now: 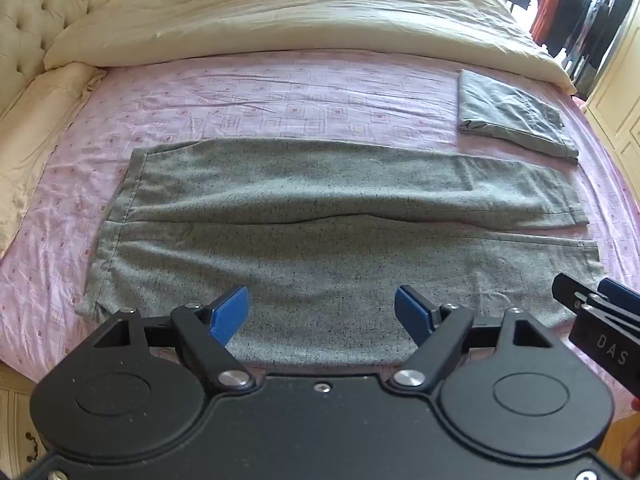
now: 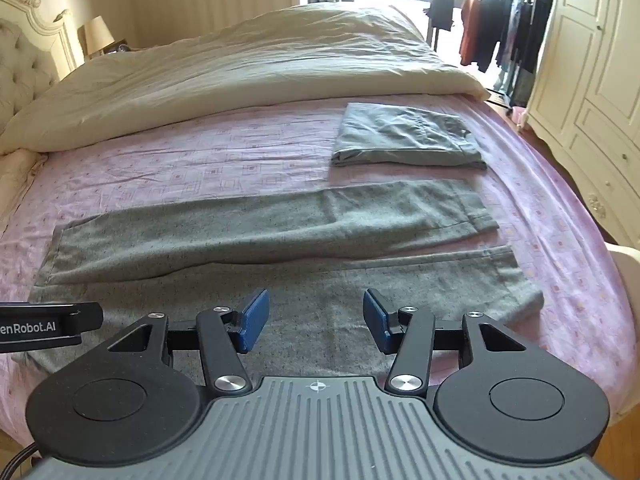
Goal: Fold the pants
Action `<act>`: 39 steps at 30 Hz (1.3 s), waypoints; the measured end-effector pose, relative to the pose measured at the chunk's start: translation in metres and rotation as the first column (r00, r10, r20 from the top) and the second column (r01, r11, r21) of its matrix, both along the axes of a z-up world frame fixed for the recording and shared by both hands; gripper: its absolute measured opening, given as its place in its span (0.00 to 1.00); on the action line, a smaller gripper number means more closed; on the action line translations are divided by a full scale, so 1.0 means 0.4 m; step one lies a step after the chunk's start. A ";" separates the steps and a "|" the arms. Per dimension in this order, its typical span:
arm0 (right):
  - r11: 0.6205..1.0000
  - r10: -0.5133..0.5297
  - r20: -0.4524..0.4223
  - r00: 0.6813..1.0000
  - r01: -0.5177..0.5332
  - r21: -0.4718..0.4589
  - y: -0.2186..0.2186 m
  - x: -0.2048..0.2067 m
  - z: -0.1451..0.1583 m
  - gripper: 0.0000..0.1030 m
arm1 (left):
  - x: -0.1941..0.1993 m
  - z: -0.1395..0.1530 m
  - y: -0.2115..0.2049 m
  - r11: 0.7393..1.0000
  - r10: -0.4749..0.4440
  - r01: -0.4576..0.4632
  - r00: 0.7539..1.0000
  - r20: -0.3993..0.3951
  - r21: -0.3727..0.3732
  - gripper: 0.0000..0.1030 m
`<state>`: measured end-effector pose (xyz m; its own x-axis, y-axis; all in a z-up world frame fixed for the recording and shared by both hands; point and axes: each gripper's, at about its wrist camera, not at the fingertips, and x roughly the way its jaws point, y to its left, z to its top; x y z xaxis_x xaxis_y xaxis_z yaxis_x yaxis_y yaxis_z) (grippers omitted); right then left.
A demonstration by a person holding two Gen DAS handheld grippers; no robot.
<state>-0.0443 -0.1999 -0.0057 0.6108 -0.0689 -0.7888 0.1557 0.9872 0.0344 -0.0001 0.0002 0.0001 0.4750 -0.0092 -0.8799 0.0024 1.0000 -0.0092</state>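
We see the grey pants [image 1: 320, 216] spread flat on the bed [image 1: 248, 92], waistband to the left and the two leg hems to the right, the legs lying side by side with a seam of shadow between them. We judge the cloth soft, light and limp, a flecked knit that will sag and drag on the pink sheet rather than slide, so we would pinch it at the edges: waistband corner on the left, near hem on the right.

The left tongs [image 1: 320, 312] hang over the near leg with their blue pads apart and nothing between them. The right tongs [image 2: 316, 320] stand apart too, empty, above the same leg.

The left view shows the waistband end whole. The right view shows more clearly the folded grey garment [image 2: 404, 136] beyond the hems, and a lamp [image 2: 98, 32] behind the headboard.
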 end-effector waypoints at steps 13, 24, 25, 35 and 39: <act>1.000 0.013 0.012 1.000 -0.013 0.006 0.045 0.003 -0.019 0.49 | -0.022 -0.019 0.011 1.000 0.021 -0.020 1.000 -0.018 0.016 0.78; 0.999 0.025 0.003 1.000 -0.025 0.021 0.047 -0.012 -0.018 0.49 | -0.036 -0.018 0.013 0.999 0.022 -0.021 0.999 -0.023 0.026 0.78; 0.999 0.032 0.001 0.999 -0.032 0.025 0.036 -0.011 -0.015 0.49 | -0.038 -0.019 0.013 0.999 0.022 -0.021 1.000 -0.023 0.026 0.78; 0.999 0.037 0.001 0.999 -0.037 0.025 0.039 -0.023 -0.016 0.49 | -0.048 -0.021 0.024 0.999 0.027 -0.026 0.999 -0.026 0.027 0.78; 0.999 0.039 -0.004 0.999 -0.039 0.026 0.047 -0.022 -0.016 0.49 | -0.052 -0.020 0.027 0.999 0.029 -0.028 0.999 -0.025 0.029 0.78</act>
<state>-0.0532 -0.1810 -0.0119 0.6090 -0.0247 -0.7928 0.1173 0.9913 0.0593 -0.0211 0.0111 -0.0078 0.4519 0.0291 -0.8916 -0.0262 0.9995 0.0193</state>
